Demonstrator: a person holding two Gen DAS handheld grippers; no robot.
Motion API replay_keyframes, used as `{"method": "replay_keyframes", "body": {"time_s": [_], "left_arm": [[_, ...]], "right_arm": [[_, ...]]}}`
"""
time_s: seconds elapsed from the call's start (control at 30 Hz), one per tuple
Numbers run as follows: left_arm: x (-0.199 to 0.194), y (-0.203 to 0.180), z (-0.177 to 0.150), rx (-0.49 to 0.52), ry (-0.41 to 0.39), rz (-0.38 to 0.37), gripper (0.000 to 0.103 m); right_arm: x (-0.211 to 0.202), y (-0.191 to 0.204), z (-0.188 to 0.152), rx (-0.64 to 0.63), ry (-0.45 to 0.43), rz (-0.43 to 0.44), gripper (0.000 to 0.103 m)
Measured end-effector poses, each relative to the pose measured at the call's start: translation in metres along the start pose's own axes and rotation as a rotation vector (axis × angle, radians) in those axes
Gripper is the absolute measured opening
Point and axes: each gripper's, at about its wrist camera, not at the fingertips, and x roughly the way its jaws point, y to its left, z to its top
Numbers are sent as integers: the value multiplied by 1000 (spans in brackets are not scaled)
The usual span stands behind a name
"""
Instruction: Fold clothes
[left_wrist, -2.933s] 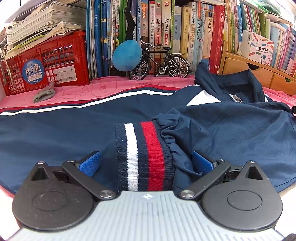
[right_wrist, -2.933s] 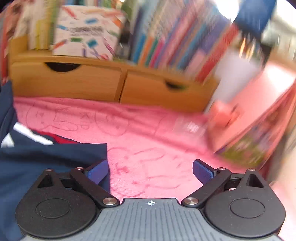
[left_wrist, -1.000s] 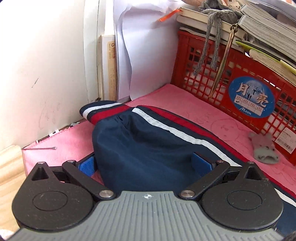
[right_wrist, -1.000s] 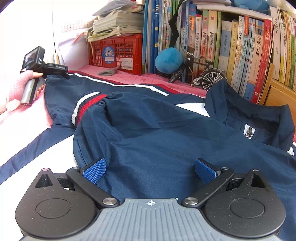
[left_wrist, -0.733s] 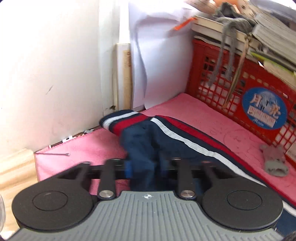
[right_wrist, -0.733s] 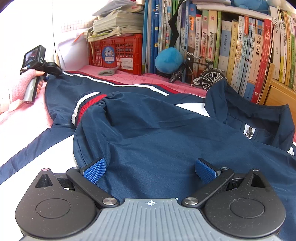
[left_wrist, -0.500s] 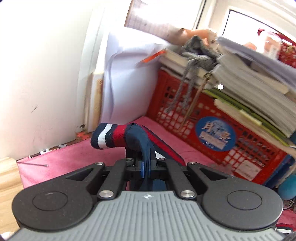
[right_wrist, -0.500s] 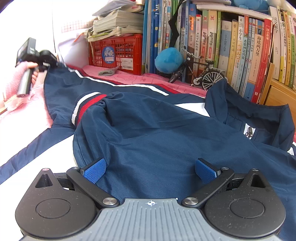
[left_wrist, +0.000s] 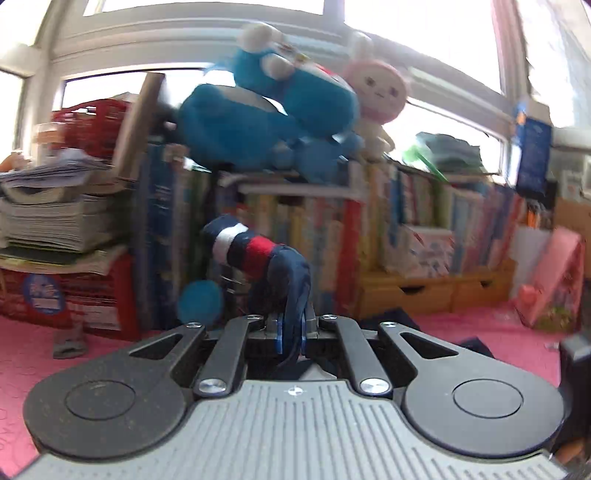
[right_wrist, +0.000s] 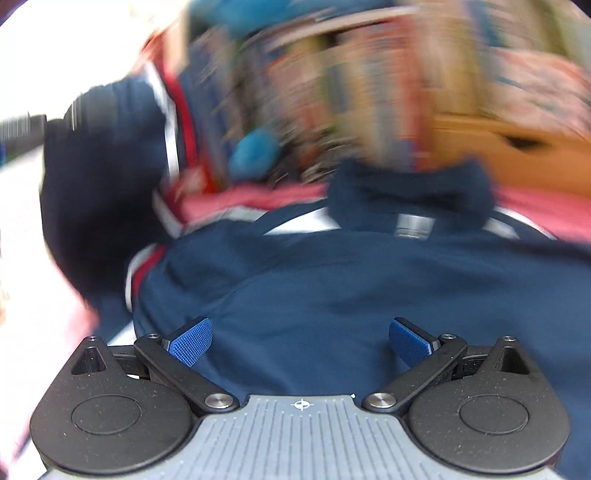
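Observation:
A navy jacket (right_wrist: 332, 280) with white and red stripes lies on the pink mat (left_wrist: 33, 362). My left gripper (left_wrist: 291, 332) pinches the navy fabric of one sleeve just behind its striped cuff (left_wrist: 243, 247); the pads still press on the cloth while the jaws are opening slightly. The cuff stands up in the air in front of the bookshelf. In the blurred right wrist view the lifted sleeve (right_wrist: 110, 166) hangs at the left. My right gripper (right_wrist: 299, 341) is open low over the jacket's body, nothing between its pads. The collar (right_wrist: 410, 192) lies beyond it.
A bookshelf (left_wrist: 406, 214) runs along the back, with a blue plush toy (left_wrist: 266, 110) and a pink one (left_wrist: 376, 92) on top. A red basket (left_wrist: 74, 295) under stacked papers stands at the left, wooden drawers (left_wrist: 424, 291) at the right, a blue ball (left_wrist: 201, 299) by the books.
My left gripper shut on the sleeve by the cuff, lifted it off the mat and swung it rightward. The right gripper, still until now, has shifted and rolled, blurring its view.

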Motion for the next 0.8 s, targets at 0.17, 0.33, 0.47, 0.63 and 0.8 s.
{"method": "replay_keyframes", "body": {"time_s": [0.17,0.33,0.47,0.63,0.8], "left_arm": [[51,-81,-53,120,220,-49,21],[37,-111,-82,192,271,-102,58],[0,-98,-80,164,220,-159,78],[-43,-53,-72,98,112,-43,83],[-57,11,-61,-16,88,171,84]], "right_arm": [[-62,-56,-5,185,-86,-57,103],[-65,-63,-11,219,-81,-30,103],[-43,-54,-12,234,-56,4,103],[-18,-32,-12,231,-30,-33,103],[1,-8,-8,182,-15,-103,47]]}}
